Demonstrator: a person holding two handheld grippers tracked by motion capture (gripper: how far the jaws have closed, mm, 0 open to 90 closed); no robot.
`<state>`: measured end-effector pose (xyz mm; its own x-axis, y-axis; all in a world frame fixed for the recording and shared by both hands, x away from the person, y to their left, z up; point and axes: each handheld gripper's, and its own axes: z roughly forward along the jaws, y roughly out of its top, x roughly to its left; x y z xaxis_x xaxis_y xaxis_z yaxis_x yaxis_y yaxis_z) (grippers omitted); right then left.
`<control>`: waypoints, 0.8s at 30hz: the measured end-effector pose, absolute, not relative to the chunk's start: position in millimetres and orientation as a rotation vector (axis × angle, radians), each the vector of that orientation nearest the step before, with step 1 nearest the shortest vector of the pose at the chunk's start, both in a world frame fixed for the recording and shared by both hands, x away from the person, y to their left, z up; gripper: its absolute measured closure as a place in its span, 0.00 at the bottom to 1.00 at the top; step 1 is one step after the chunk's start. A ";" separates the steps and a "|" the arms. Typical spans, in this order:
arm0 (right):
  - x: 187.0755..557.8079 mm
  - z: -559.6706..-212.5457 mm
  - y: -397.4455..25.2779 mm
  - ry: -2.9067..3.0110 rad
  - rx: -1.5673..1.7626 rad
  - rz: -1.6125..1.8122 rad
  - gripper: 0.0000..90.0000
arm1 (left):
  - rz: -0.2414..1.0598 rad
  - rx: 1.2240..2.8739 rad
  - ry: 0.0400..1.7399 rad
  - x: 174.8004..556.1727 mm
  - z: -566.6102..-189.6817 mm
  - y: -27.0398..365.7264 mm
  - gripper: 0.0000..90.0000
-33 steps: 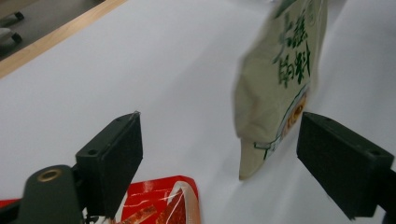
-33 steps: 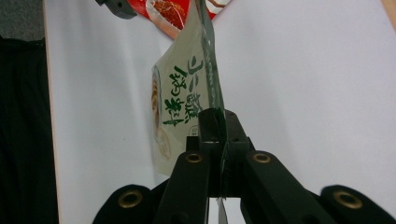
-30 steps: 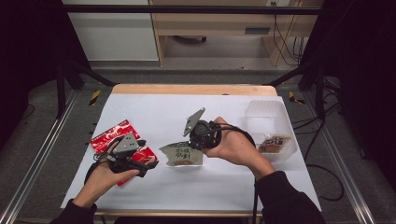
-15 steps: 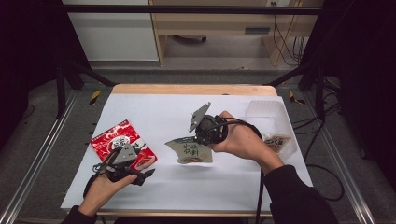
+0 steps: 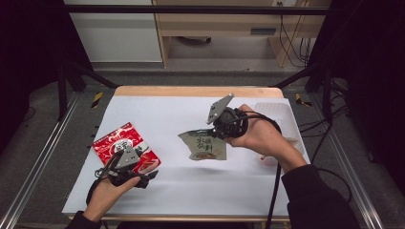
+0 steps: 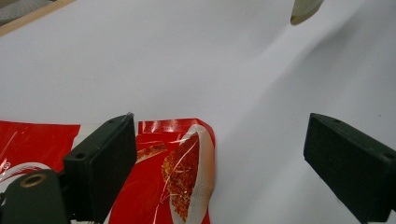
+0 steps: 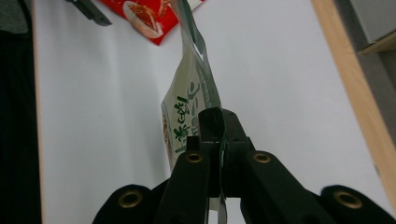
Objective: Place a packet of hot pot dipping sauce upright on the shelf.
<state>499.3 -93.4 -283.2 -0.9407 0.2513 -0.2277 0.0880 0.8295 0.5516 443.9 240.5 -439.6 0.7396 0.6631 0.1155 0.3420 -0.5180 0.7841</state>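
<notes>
High view had the right gripper (image 5: 216, 135) pinching the green-printed pouch (image 5: 204, 146) at table centre; the left gripper (image 5: 152, 174), at seven o'clock, stood spread over the red packet (image 5: 125, 145).

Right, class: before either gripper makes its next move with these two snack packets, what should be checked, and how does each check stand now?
1. Right gripper shut on the green-printed packet: ok, jaws clamp its edge.
2. Green-printed packet lifted off the white table cover: ok; it casts a shadow beneath it.
3. Left gripper open: ok, jaws wide apart.
4. Left gripper holding the red packet: not ok; the packet lies flat below it.
5. Clear container at the table's right free to receive a packet: cannot tell, the right hand hides most of it.
</notes>
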 end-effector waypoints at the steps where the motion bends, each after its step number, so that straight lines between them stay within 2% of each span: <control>1: 500.7 -279.4 -96.6 2.706 0.272 0.804 1.00 | 0.524 2.146 0.758 444.3 -439.5 241.3 0.10; 24: 520.1 -226.5 -149.4 2.549 0.379 0.829 1.00 | 0.562 2.156 0.783 444.1 -442.7 242.0 0.10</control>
<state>520.1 -149.4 -226.5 -0.8697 0.3802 -0.3148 0.1223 0.7839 0.6088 444.1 242.0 -442.7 0.7152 0.6850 0.1383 0.3504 -0.5227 0.7772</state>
